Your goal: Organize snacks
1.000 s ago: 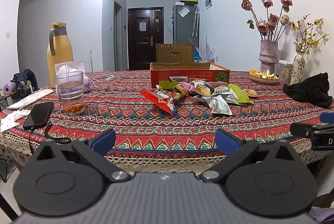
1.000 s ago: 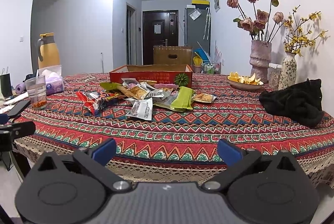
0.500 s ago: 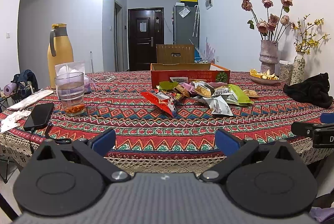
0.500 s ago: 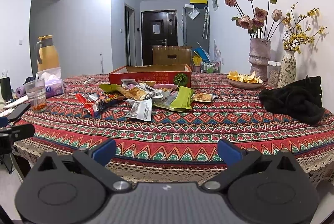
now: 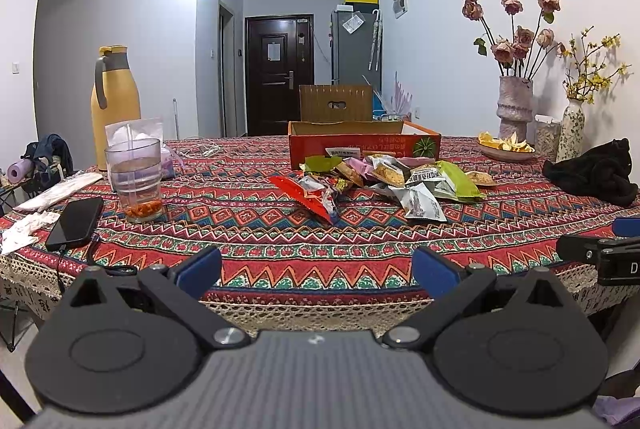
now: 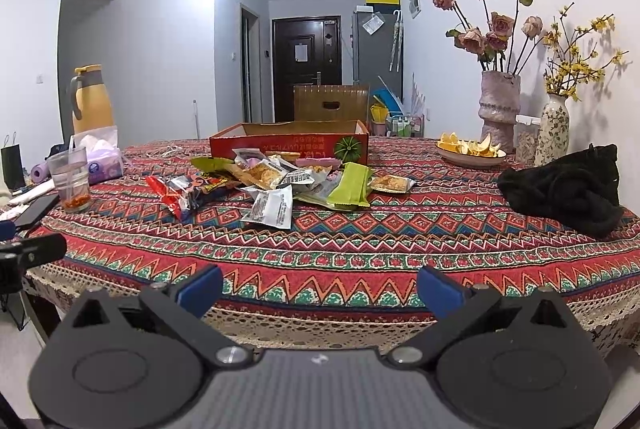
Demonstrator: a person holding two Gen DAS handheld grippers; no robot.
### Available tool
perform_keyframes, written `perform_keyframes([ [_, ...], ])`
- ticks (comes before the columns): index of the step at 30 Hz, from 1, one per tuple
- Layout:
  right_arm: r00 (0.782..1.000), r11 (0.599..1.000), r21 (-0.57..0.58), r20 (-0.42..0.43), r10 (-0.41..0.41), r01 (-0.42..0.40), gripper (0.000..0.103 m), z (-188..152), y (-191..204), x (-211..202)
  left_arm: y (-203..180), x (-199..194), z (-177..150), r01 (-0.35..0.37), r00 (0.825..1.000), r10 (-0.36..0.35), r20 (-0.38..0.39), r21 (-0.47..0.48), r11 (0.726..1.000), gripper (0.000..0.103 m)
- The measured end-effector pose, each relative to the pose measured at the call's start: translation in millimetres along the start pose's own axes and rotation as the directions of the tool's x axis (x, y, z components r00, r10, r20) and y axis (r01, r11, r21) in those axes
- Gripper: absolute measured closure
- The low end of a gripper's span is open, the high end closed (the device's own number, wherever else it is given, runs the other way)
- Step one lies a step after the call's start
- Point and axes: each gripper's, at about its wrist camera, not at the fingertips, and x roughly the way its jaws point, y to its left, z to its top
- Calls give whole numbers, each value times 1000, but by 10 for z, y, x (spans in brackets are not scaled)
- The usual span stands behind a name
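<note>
Patterned tablecloth (image 5: pixel 320 245), snacks (image 5: pixel 384 181) heaped mid-table, just before red box (image 6: pixel 288 145). My left gripper (image 5: pixel 316 267) and right gripper (image 6: pixel 318 287) both spread, empty, short of edge. Packets look light, crinkly, slippery, contents crushable; I'd pinch sealed end seam, gently.

A loose heap of snack packets (image 5: pixel 384 177) lies on the patterned worktop just in front of an open, shallow red cardboard box (image 5: pixel 364 147). A red packet (image 5: pixel 304 197) lies at the heap's left edge, a white one (image 5: pixel 422 203) nearest the front, and a flat green one (image 5: pixel 460 181) to the right.
</note>
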Motion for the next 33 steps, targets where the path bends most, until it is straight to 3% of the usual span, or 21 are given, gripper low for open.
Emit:
perform_keyframes([
  [21, 1000, 1000, -17, -1, 11, -11, 0, -14, 27, 35, 1, 59, -19, -24, 1000, 24, 8, 20, 1000, 0],
  [24, 1000, 1000, -14, 9, 18, -18, 0, 17, 16, 106, 7, 147, 0, -50, 999, 49, 17, 44, 998, 0],
  [33, 1000, 999, 43, -29, 3, -1, 0, 183, -52, 580, 105, 616, 123, -20, 999, 22, -45, 33, 999, 0],
])
